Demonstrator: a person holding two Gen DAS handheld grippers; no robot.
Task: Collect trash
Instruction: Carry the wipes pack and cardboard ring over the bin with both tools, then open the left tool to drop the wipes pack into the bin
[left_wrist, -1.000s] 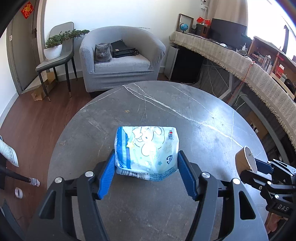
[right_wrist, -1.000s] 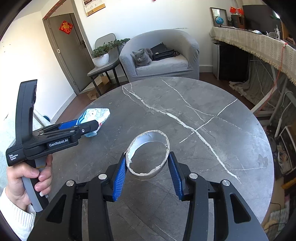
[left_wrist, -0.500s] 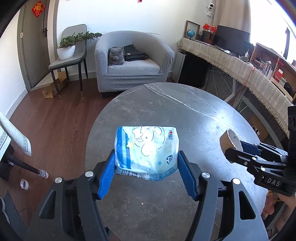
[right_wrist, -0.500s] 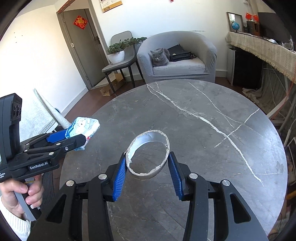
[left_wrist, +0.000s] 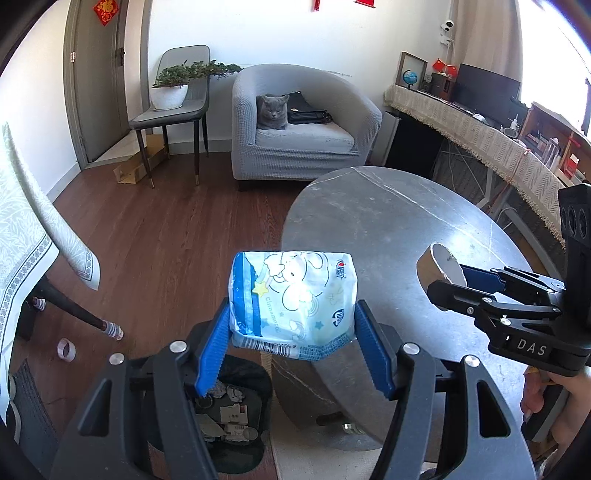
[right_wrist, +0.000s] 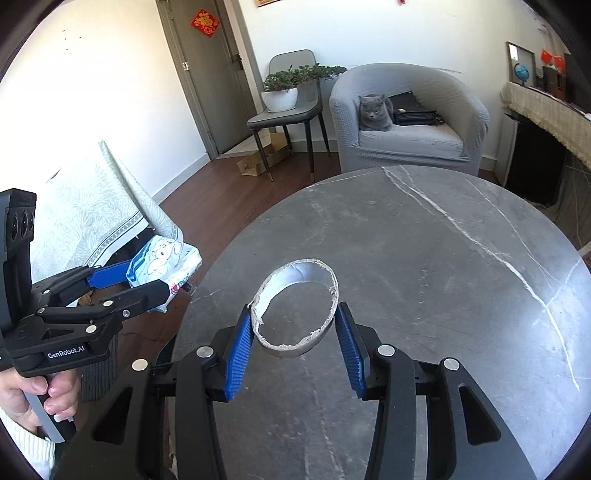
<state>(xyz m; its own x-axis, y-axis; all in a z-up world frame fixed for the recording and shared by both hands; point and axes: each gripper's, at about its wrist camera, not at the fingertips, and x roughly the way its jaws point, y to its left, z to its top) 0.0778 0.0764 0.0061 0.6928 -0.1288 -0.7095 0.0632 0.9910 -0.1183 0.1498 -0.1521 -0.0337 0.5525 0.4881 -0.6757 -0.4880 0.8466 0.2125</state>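
The room is bright with daylight. Sun pours in from the window (left_wrist: 576, 55) on the right and washes it out — white glare sits on the snack bag (left_wrist: 293, 295) too. Both pictures look sharp, but straight lines bend near the dark round corners.

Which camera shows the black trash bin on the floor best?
The left wrist view. The black trash bin sits low in the picture, partly hidden behind the left tool, with crumpled paper inside. The right wrist view does not show the bin at all.
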